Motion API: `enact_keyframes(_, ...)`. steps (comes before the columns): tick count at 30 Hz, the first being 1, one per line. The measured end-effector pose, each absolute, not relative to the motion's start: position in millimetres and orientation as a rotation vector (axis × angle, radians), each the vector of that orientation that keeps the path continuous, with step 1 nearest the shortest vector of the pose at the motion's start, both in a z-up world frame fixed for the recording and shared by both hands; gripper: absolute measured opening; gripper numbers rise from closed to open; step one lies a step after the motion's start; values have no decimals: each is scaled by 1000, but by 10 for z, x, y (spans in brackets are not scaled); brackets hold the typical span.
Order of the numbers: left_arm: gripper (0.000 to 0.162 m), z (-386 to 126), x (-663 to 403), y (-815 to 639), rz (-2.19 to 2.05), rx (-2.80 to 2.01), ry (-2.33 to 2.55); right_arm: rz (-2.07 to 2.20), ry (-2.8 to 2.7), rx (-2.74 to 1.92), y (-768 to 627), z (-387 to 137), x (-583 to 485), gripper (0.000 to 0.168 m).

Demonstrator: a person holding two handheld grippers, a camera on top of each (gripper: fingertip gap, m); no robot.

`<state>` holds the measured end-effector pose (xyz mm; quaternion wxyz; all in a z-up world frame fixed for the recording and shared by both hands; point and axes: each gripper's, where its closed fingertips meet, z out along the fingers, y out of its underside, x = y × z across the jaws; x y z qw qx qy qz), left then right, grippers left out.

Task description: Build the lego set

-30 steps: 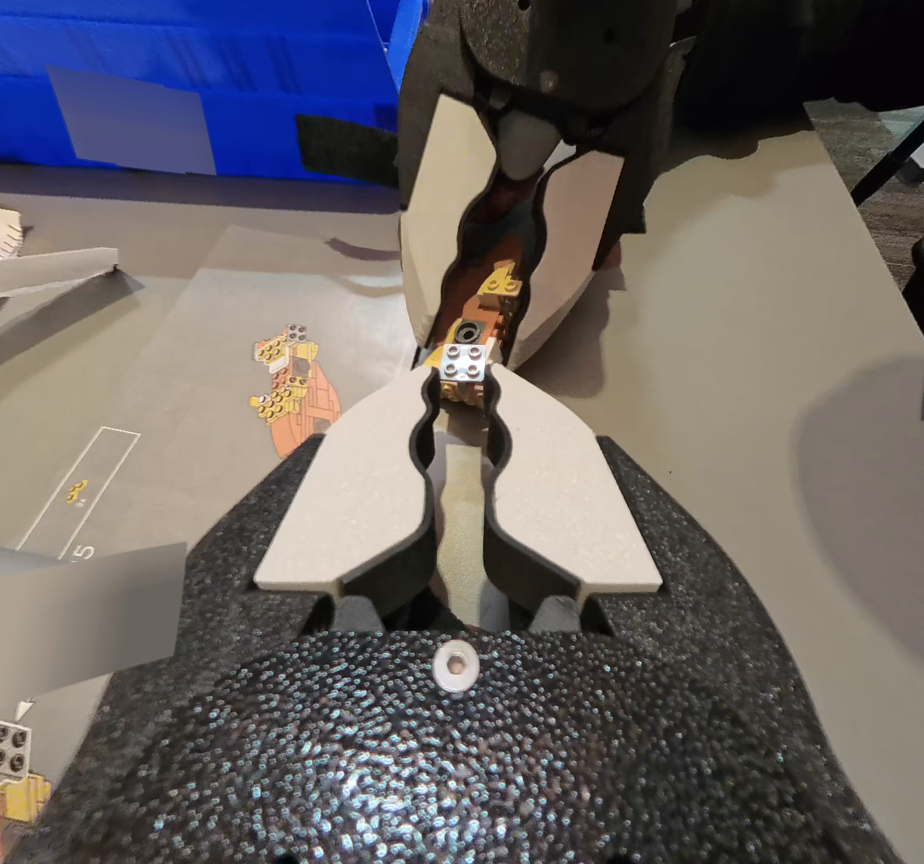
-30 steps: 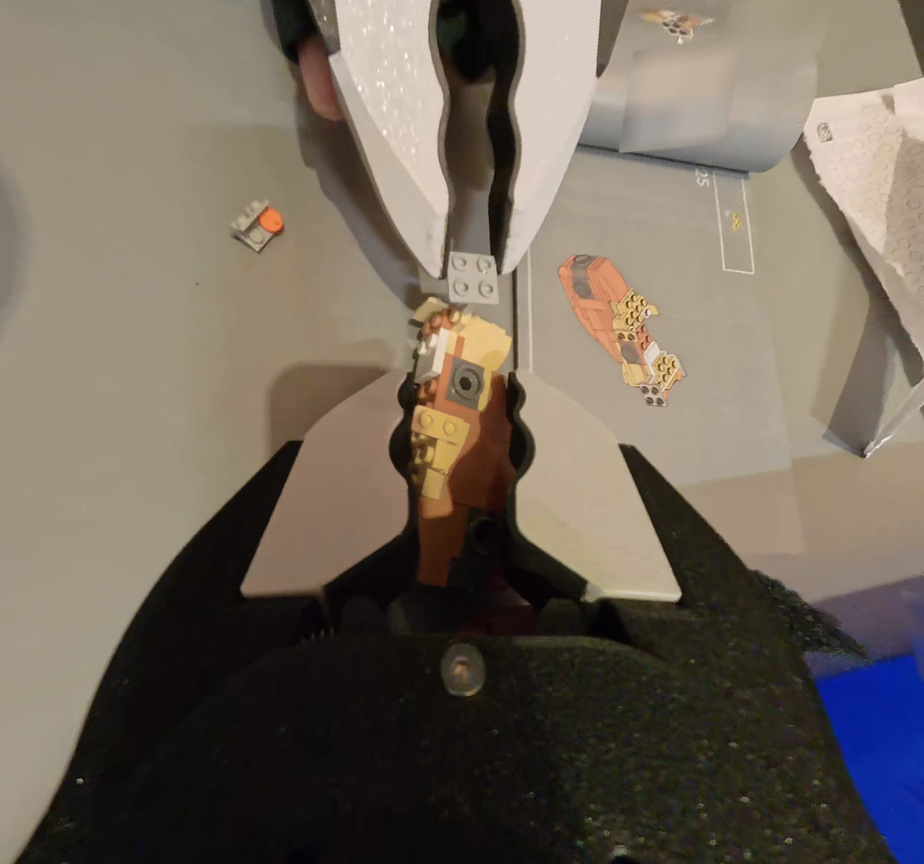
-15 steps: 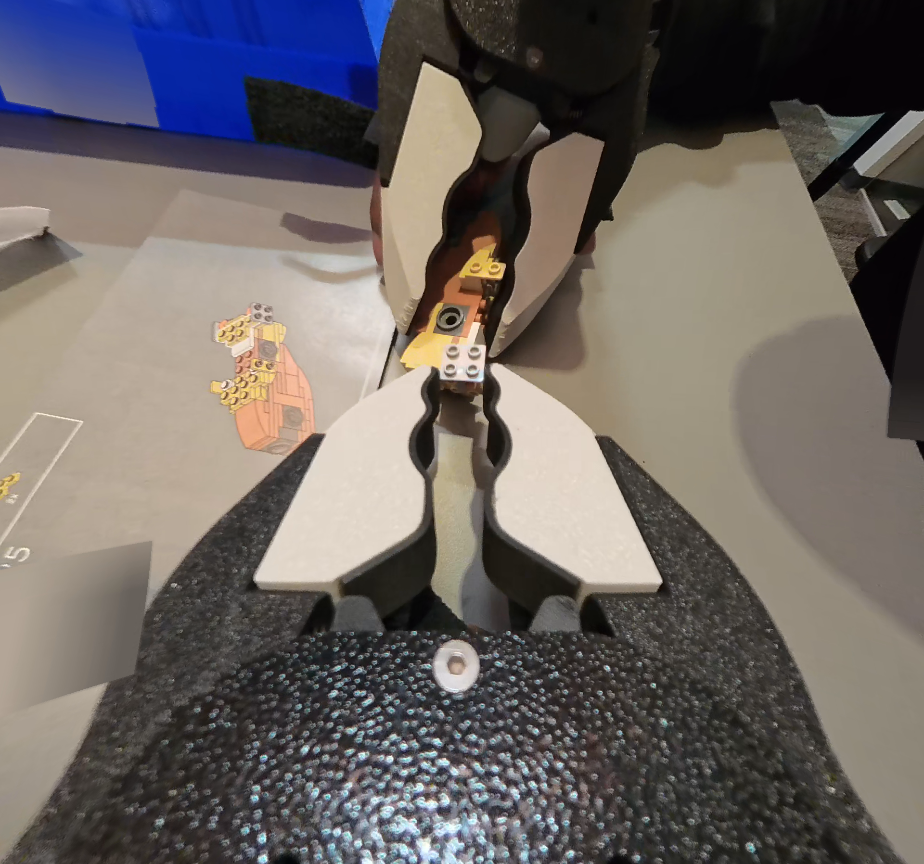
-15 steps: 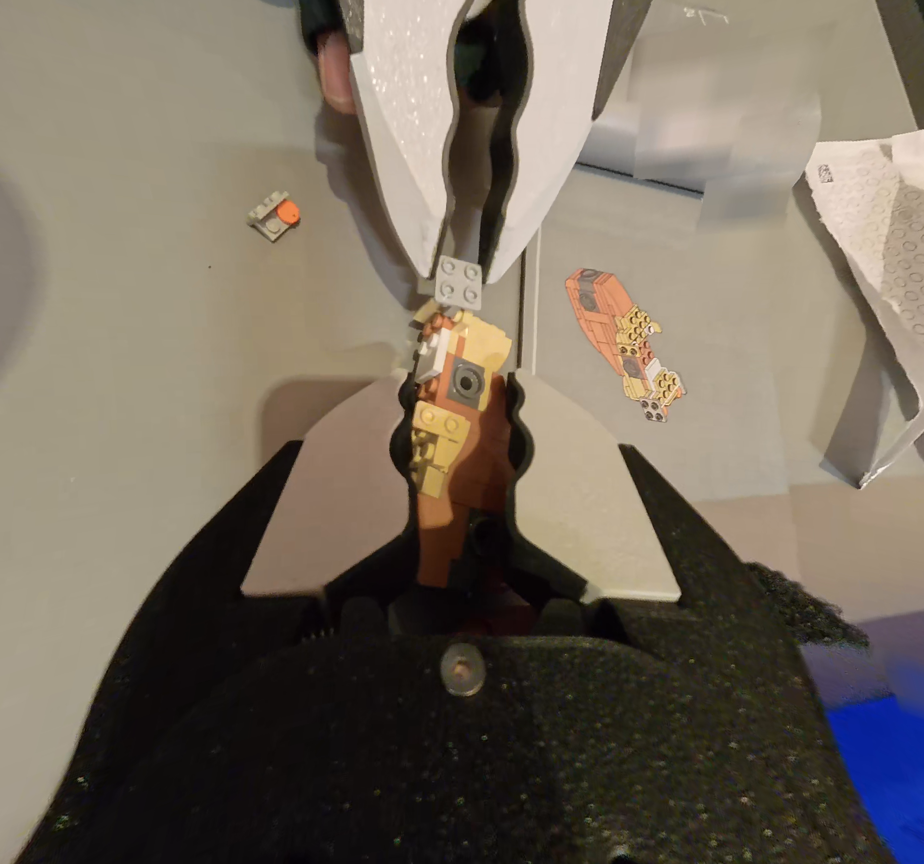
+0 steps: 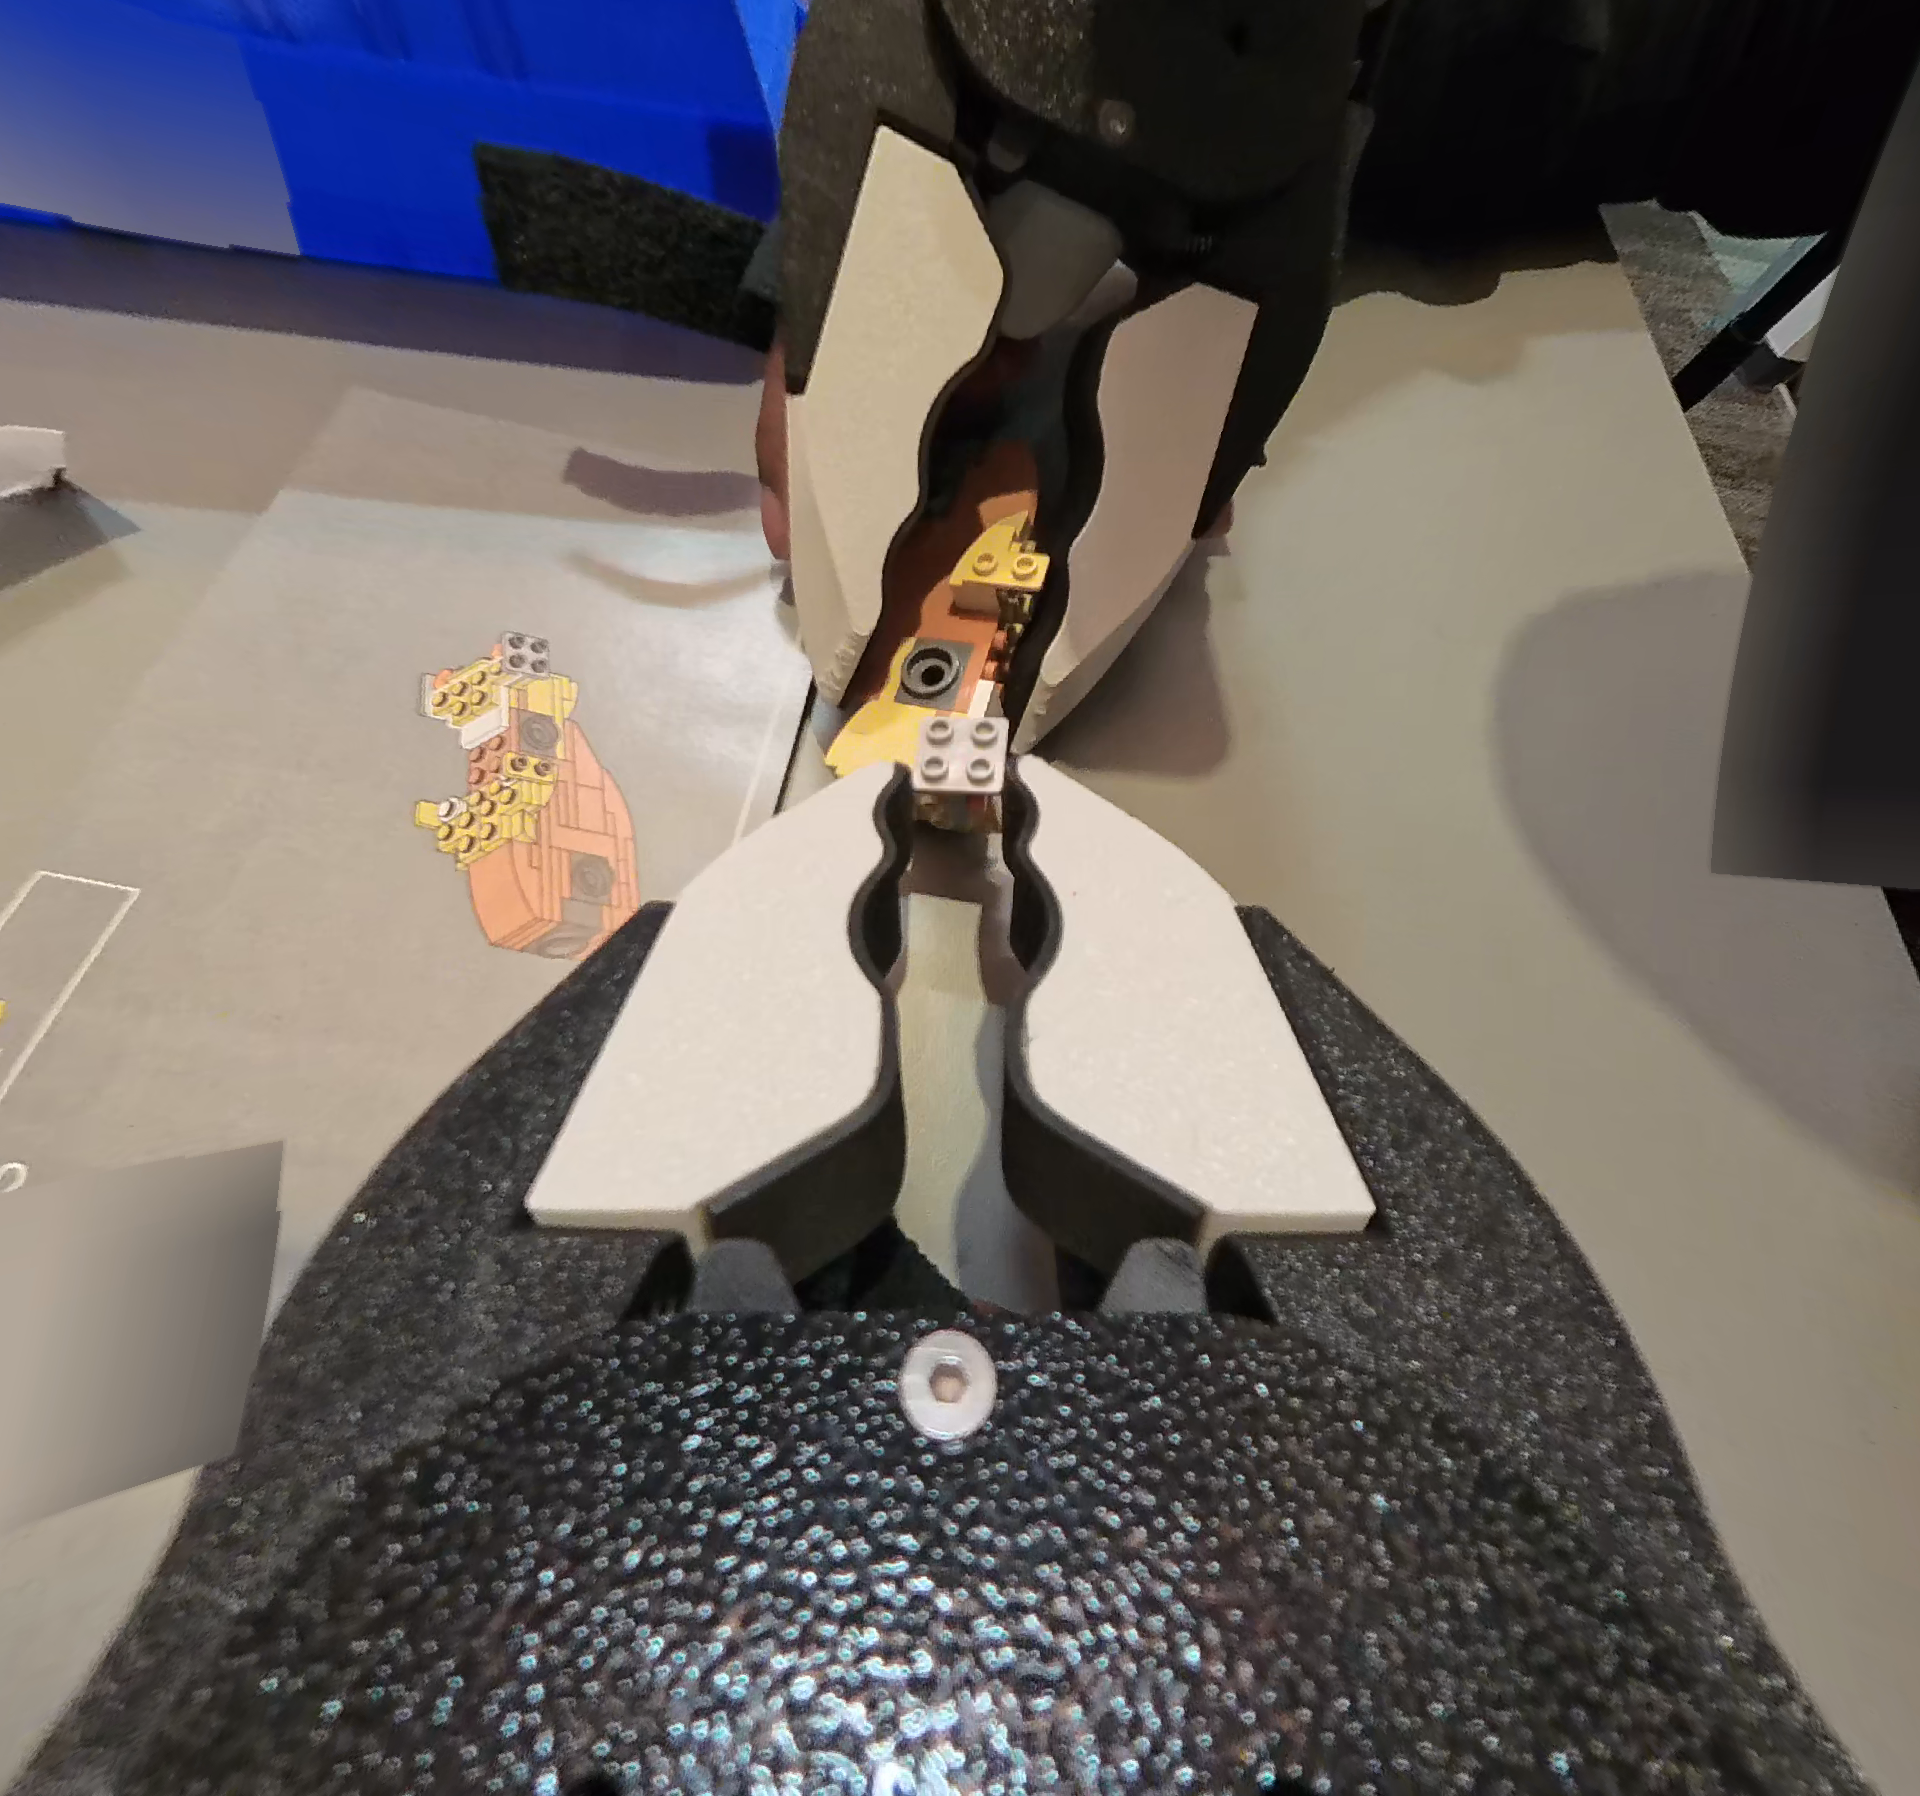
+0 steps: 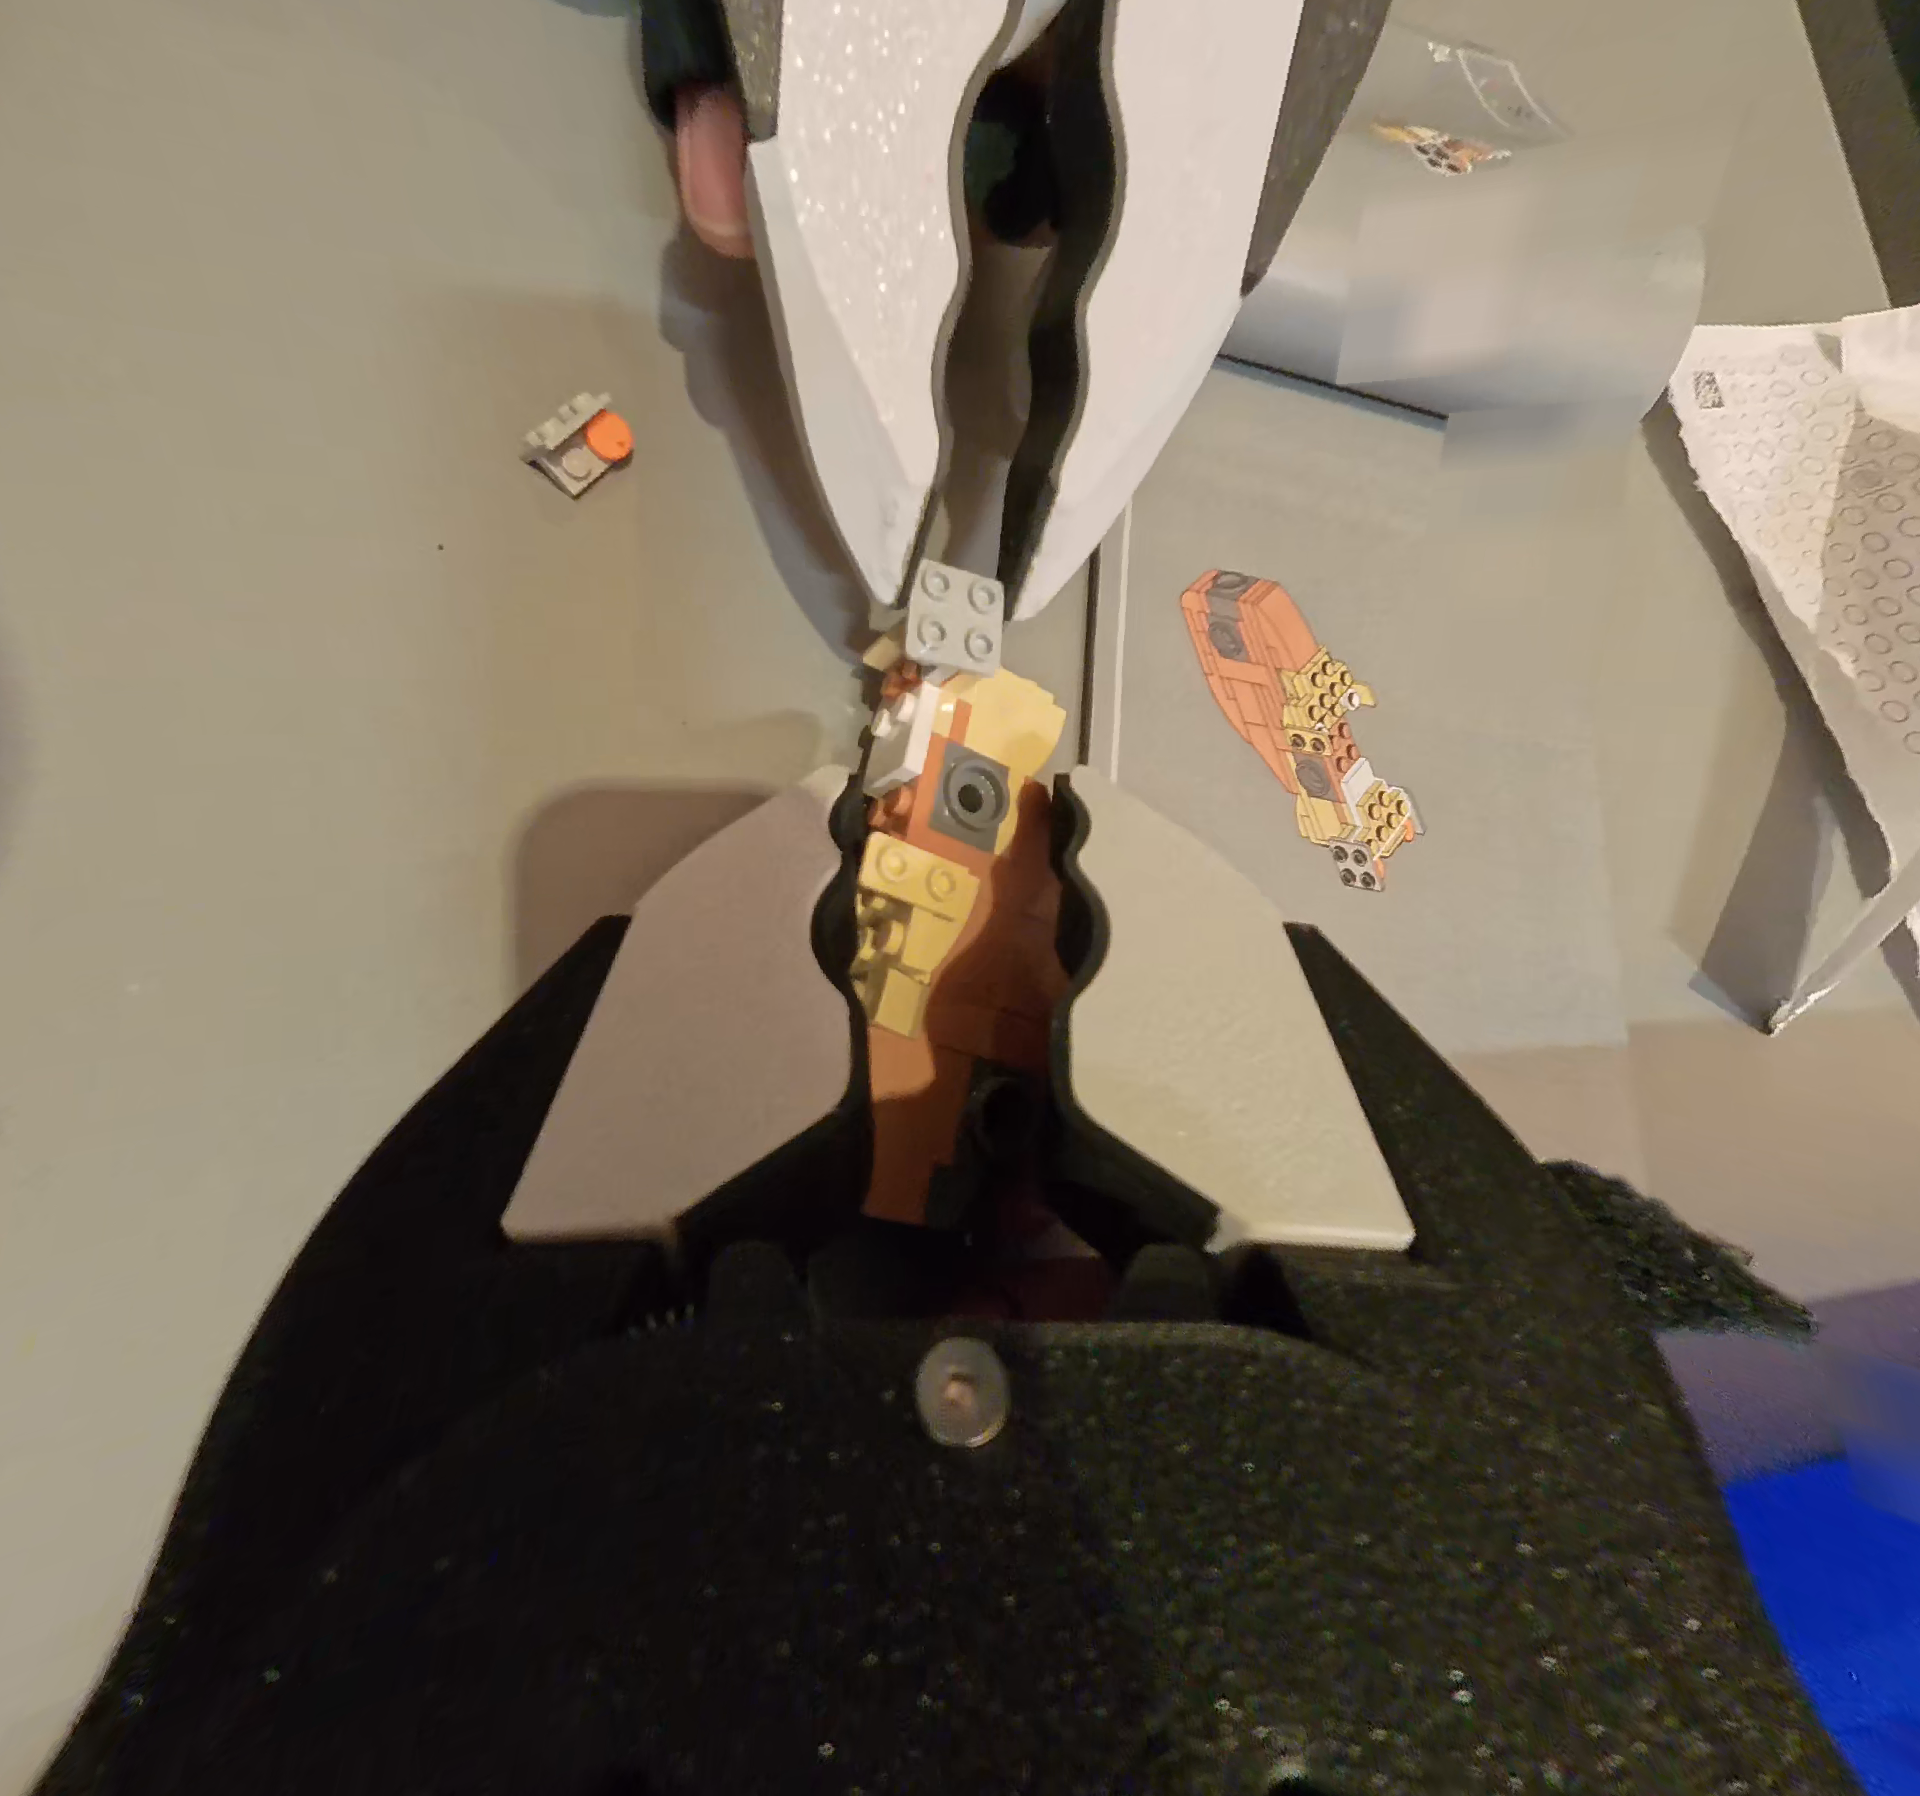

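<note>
My left gripper [image 5: 956,782] is shut on a small grey two-by-two plate [image 5: 961,754]. My right gripper [image 6: 956,796] faces it tip to tip and is shut on the brown and tan lego model [image 6: 966,925]. The plate [image 6: 956,626] rests against the tan front end of the model, at its left corner in the right wrist view. In the left wrist view the model [image 5: 951,634] shows between the right gripper's fingers [image 5: 883,458]. In the right wrist view the left gripper [image 6: 956,593] comes down from the top. Both are just above the grey table.
An instruction sheet with a printed picture of the model [image 5: 520,790] lies under and beside the grippers and also shows in the right wrist view [image 6: 1299,728]. A small grey and orange piece [image 6: 579,442] lies loose. A blue bin [image 5: 416,84] stands behind. Crumpled white paper [image 6: 1818,603] lies nearby.
The two grippers have come closer together. The grey plate now overlaps the model's front end where before it was just off it. Both grips are unchanged.
</note>
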<state>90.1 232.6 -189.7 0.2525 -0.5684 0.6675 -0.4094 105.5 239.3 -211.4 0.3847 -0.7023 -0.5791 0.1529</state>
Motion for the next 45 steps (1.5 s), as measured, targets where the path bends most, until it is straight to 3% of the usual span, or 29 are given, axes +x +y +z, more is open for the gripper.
enact_keyframes(12,15,-1896,898,2369,-1121,-1554,1800,407,-1499,-1775,2340,-2102,1053,41)
enact_keyframes(45,15,-1895,842,2276,-1165,-1508,1875,437,-1571,-1714,2297,-2096,1050,37)
